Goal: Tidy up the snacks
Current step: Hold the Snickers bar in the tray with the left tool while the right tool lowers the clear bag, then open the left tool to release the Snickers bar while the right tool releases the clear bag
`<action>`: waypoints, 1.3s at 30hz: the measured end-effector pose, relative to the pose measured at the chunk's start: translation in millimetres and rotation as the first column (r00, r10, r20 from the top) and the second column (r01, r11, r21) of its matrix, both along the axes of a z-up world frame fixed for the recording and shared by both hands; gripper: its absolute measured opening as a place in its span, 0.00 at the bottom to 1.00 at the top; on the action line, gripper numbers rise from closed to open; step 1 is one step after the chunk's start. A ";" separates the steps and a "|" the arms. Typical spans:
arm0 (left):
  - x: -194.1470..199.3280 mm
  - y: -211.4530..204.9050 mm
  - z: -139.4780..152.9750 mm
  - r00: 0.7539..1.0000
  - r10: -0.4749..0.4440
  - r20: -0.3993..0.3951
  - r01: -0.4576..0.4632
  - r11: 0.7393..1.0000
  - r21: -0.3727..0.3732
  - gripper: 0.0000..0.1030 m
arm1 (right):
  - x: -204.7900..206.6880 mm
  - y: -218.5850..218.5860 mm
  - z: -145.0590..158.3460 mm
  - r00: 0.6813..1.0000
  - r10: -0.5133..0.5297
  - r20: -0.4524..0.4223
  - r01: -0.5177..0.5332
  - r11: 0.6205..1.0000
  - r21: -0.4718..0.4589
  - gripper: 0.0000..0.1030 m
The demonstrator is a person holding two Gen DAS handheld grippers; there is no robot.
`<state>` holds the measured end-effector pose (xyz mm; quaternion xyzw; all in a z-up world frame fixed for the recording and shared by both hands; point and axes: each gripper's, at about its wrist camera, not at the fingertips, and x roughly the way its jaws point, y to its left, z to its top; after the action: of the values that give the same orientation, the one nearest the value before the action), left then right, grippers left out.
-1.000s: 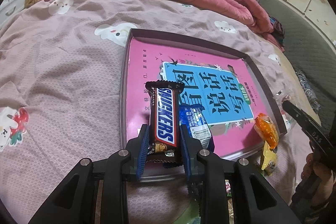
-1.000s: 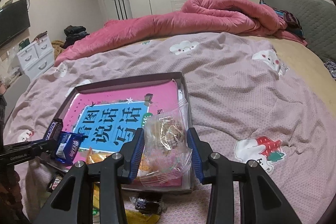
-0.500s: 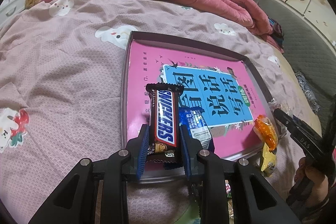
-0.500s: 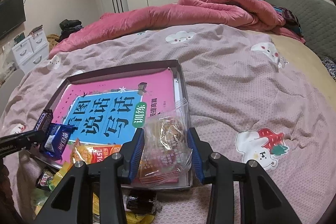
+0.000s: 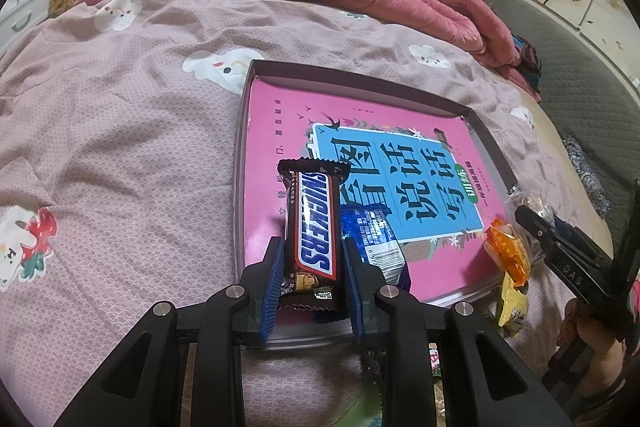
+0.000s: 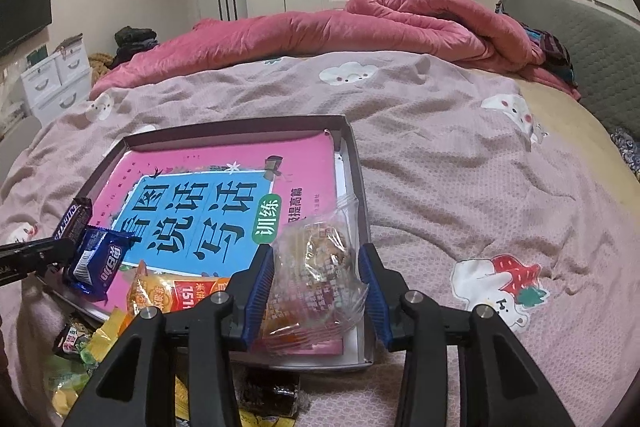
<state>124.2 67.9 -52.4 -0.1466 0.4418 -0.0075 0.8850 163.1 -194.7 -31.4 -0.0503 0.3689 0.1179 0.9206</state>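
Left claw (image 5: 313, 269) is clamped tight on a Snickers bar (image 5: 313, 227), which stands on end between the blue pads. A blue snack pack (image 5: 374, 239) is pinched in there too, tucked on the right side of the bar. Both hang over the near left corner of the shallow box (image 5: 240, 163) sitting on the bed.

Right claw (image 6: 316, 281) has a clear bag of pastry (image 6: 318, 267) between its pads, over the near right corner of the box. Its jaws have just been opening a bit; the left pad touches the crinkled plastic, and on the right I can't tell whether the pad is still pressing. The bag's bottom sits down on the pink book (image 6: 224, 203) that fills the box floor.

An orange packet (image 6: 172, 295) lies on the book's near edge, just left of the clear bag. More snacks are piled on the pink bedsheet (image 6: 460, 187) in front of the box: yellow and green wrappers (image 6: 80, 351) near the left corner, and a dark wrapped one (image 6: 272, 393) just below the front wall. A rumpled pink quilt (image 6: 320, 31) lies across the far side of the bed.
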 end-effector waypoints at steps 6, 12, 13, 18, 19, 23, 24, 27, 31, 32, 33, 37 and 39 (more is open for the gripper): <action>-0.6 2.7 -0.4 1.000 0.003 0.001 -0.003 1.000 -0.002 0.28 | -2.0 -0.4 2.0 1.000 0.004 0.006 -0.004 1.000 -0.005 0.43; -1.3 5.3 0.7 1.000 0.012 0.005 -0.012 1.000 -0.007 0.28 | -4.4 -4.0 5.3 1.000 0.000 0.004 0.000 1.000 0.016 0.44; -1.5 5.9 1.0 1.000 0.014 0.006 -0.014 1.000 -0.006 0.28 | -4.5 -4.8 5.9 1.000 -0.002 0.004 0.002 1.000 0.019 0.44; -2.2 8.1 2.2 1.000 0.017 0.008 -0.017 1.000 -0.008 0.28 | -6.9 -8.1 8.6 1.000 -0.007 0.007 0.007 1.000 0.030 0.44; -2.3 8.2 2.2 1.000 0.018 0.008 -0.018 1.000 -0.008 0.28 | -7.7 -8.1 9.2 1.000 -0.005 0.009 0.005 0.999 0.032 0.44; -2.6 9.6 2.7 1.000 0.023 0.008 -0.023 1.000 -0.010 0.28 | -11.8 -9.1 12.9 1.000 0.000 0.015 0.000 0.999 0.038 0.45; -2.8 10.4 3.0 1.000 0.026 0.008 -0.026 1.000 -0.012 0.28 | -12.7 -9.2 13.6 1.000 0.001 0.016 -0.002 0.999 0.040 0.46; -3.1 12.6 3.4 0.999 0.034 0.009 -0.034 0.999 -0.016 0.28 | -15.6 -9.3 15.7 1.000 0.007 0.021 -0.008 0.999 0.042 0.47; -4.0 13.5 5.0 0.999 0.037 0.012 -0.037 0.999 -0.020 0.31 | -18.3 -8.4 18.3 1.000 0.015 0.027 -0.017 0.999 0.043 0.48; -4.4 13.5 5.6 0.999 0.036 0.013 -0.036 0.999 -0.024 0.33 | -18.6 -8.3 18.6 0.999 0.016 0.027 -0.017 0.999 0.042 0.48; -4.5 13.2 6.2 0.999 0.035 0.015 -0.034 0.999 -0.027 0.35 | -19.0 -7.8 19.2 0.999 0.018 0.030 -0.020 0.999 0.044 0.48; -6.3 12.4 9.1 0.999 0.030 0.020 -0.030 0.999 -0.029 0.38 | -21.0 -5.2 19.5 0.999 0.027 0.020 -0.028 0.998 0.048 0.48; -8.1 12.6 11.1 0.999 0.030 0.023 -0.029 0.999 -0.030 0.40 | -24.7 -3.2 19.5 0.999 0.039 0.018 -0.040 0.998 0.046 0.48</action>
<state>116.1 80.5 -41.3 -0.1660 0.4291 -0.0025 0.8879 138.5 -197.9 -11.9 -0.0372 0.3571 0.1442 0.9221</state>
